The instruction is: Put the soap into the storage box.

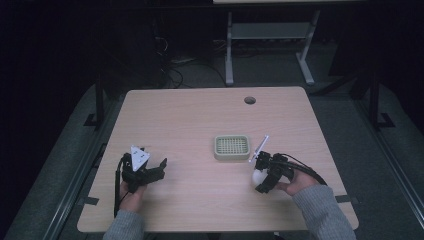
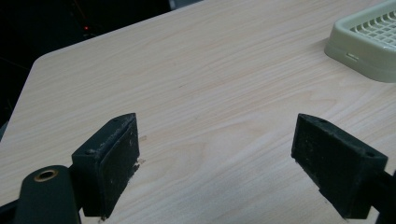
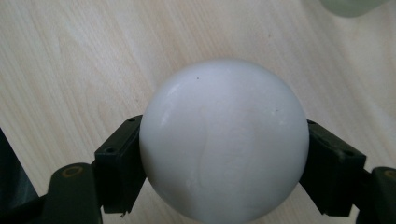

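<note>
Right gripper [image 1: 261,175]: sat near the worktop's near right corner, its two jaws closed against the sides of a white ball [image 3: 224,140]; a hand [image 1: 297,184] in a grey sleeve held it from the near edge.
White ball: smooth and round, clamped between the black jaws just above the worktop [image 1: 200,120], just on the near side of the tray's right end.
Left gripper [image 1: 159,167]: sat toward the near left corner, jaws spread wide apart with bare wood between them and nothing held; a grey three-cornered plate sat on top.
Tray [image 1: 232,147]: a pale green slotted tray lay flat around the middle of the worktop, right of centre; nothing could be seen lying in it.
White stick [image 1: 260,146]: a thin pale rod lay slanted just beside the tray's right edge.
Round hole [image 1: 249,100]: sat near the far edge of the worktop.
</note>
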Action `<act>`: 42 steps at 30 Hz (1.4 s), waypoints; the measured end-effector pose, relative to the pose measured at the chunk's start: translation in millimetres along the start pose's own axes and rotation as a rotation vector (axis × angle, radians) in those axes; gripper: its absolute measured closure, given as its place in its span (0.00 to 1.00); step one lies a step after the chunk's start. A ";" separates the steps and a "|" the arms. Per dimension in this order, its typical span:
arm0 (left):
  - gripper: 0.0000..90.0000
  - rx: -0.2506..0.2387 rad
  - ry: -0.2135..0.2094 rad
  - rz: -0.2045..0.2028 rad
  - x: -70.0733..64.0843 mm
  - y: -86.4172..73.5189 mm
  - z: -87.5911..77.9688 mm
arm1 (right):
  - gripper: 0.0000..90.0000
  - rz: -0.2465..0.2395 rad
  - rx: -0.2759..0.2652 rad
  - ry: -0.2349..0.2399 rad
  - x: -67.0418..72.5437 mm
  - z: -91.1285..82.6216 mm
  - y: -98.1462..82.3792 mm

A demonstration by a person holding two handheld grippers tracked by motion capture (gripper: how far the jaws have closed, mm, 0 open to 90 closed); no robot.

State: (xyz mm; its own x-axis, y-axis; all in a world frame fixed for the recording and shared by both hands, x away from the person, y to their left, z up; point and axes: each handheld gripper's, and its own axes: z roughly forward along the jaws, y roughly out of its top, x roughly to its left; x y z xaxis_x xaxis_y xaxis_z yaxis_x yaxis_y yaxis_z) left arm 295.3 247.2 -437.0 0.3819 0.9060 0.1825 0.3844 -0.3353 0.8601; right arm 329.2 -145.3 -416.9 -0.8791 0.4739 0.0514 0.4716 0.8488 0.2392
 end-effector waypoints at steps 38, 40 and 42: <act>0.16 -0.002 0.000 0.001 -0.9 0.5 0.1 | 0.26 -0.018 -0.015 0.018 -31.4 -28.1 55.7; 0.16 -0.001 -0.001 0.000 -0.9 0.4 0.4 | 0.26 -0.020 -0.016 0.024 -33.2 -28.0 58.8; 0.16 -0.001 0.000 0.001 -1.0 0.4 0.4 | 0.26 -0.016 -0.015 0.025 -33.5 -28.0 60.0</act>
State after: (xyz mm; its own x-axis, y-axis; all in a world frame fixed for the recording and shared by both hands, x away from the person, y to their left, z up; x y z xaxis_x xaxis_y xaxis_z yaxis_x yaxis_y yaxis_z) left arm 295.4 246.1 -437.0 0.3824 0.9057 0.1830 0.3830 -0.3355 0.8607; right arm 385.0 -116.8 -377.1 -0.8882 0.4539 0.0716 0.4563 0.8527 0.2545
